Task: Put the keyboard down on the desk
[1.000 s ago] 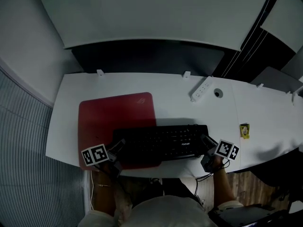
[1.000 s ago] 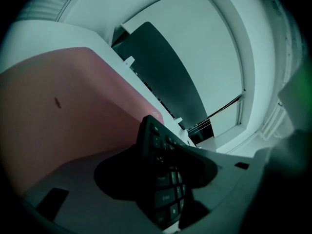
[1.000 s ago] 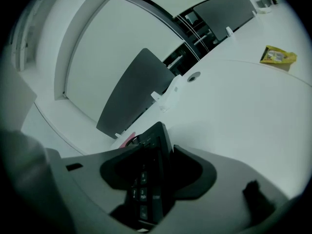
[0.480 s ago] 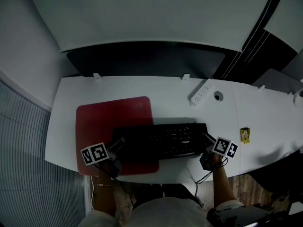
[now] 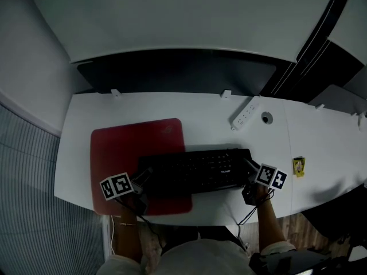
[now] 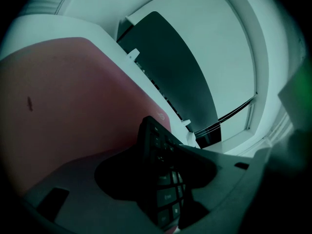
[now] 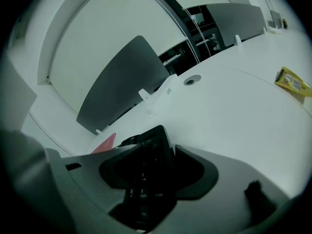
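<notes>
We hold the black keyboard (image 5: 195,169) by its two short ends, close to the front edge of the white desk (image 5: 218,110). Its left part lies over the red mat (image 5: 129,148) and its right part over bare desktop.

The left gripper (image 5: 142,177) is pinched on the keyboard's left end. In the left gripper view one jaw lies across the keys and the other sits under the board. The right gripper (image 5: 250,168) has the right end between its jaws. Those jaws have just been opening, and the right gripper view shows a dark gap between the keyboard and one jaw. Each gripper reaches in over the front edge.

The mat covers the front left part of the desk, and its near edge runs just inside the desk's front edge. Behind the keyboard the desktop lies open as far as the back edge, where a dark panel (image 5: 178,70) stands.

A white power strip (image 5: 244,112) lies at a slant near the back edge, right of the middle. A round cable hole (image 5: 266,118) sits just beside it. A small yellow packet (image 5: 298,165) lies to the right of the keyboard, well apart from it and near the front edge, with bare desk between the two.
</notes>
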Demonstrator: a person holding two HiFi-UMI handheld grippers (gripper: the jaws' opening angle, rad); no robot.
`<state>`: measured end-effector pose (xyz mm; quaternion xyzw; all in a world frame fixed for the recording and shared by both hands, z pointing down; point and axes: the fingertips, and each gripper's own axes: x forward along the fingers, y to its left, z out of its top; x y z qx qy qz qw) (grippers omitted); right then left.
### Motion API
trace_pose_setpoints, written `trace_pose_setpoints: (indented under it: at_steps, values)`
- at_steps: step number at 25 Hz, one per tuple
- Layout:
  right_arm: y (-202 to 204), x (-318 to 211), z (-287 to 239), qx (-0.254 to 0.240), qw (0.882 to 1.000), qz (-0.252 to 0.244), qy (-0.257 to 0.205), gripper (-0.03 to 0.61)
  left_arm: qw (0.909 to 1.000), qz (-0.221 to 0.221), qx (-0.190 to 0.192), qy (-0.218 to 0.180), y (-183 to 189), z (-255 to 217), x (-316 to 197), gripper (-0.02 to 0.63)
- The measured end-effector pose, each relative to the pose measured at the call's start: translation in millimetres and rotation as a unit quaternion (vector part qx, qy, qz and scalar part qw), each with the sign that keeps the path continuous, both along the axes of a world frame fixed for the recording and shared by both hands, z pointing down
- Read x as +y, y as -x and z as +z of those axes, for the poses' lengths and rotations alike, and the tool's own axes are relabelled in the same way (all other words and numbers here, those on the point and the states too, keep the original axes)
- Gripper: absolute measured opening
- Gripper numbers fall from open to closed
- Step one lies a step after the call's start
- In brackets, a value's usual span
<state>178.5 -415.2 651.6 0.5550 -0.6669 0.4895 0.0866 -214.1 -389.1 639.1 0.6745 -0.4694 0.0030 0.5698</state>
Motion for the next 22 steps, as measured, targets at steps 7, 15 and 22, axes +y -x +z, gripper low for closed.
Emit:
trace_pose_setpoints:
  at_steps: [7, 15, 22]
  values:
    - [4.0, -4.0, 5.0, 0.01, 1.0, 0.01, 0.022, 0.202, 0.9997, 0.0, 0.0, 0.025, -0.1, 12.0, -3.8, 0.239]
    - [1.1, -3.2, 6.5, 0.057, 0.998, -0.012, 0.021, 0.216, 0.9997, -0.001, 0.009, 0.021, 0.4, 12.5, -2.8, 0.236]
    - [-5.4, 1.4, 10.2, 0.073, 0.997, -0.02, 0.028, 0.222, 0.9997, 0.016, 0.006, 0.016, -0.3, 12.4, -0.2, 0.236]
